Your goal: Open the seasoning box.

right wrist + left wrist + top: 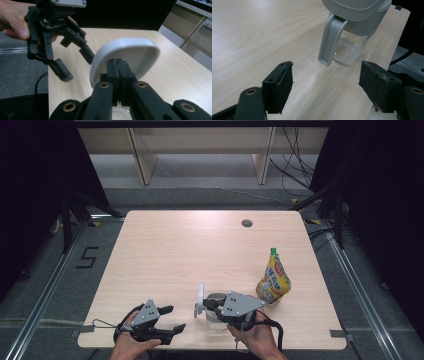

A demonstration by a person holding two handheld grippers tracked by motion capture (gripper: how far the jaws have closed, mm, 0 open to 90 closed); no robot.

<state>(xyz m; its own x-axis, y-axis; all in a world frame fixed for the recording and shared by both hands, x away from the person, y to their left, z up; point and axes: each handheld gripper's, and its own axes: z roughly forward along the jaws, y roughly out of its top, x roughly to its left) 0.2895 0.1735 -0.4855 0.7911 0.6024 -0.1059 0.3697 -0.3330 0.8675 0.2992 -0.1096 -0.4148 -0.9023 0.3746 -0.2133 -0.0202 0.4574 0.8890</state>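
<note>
A clear glass jar (215,322) (350,49) with a grey lid stands near the table's front edge, a little pale powder at its bottom. The lid's round flap (201,294) (136,48) stands upright, and a grey strap (329,40) hangs from it down the jar's side. My right gripper (206,305) (119,63) is shut, its pads meeting at the lower part of that flap. To the left of the jar my left gripper (175,318) (325,87) (77,65) is held just above the wood, open, with nothing between its jaws.
A yellow snack pouch (273,282) with a green cap stands just right of the jar. The light wooden table (175,245) has a cable hole (247,223) at the back. The front edge lies close under both hands.
</note>
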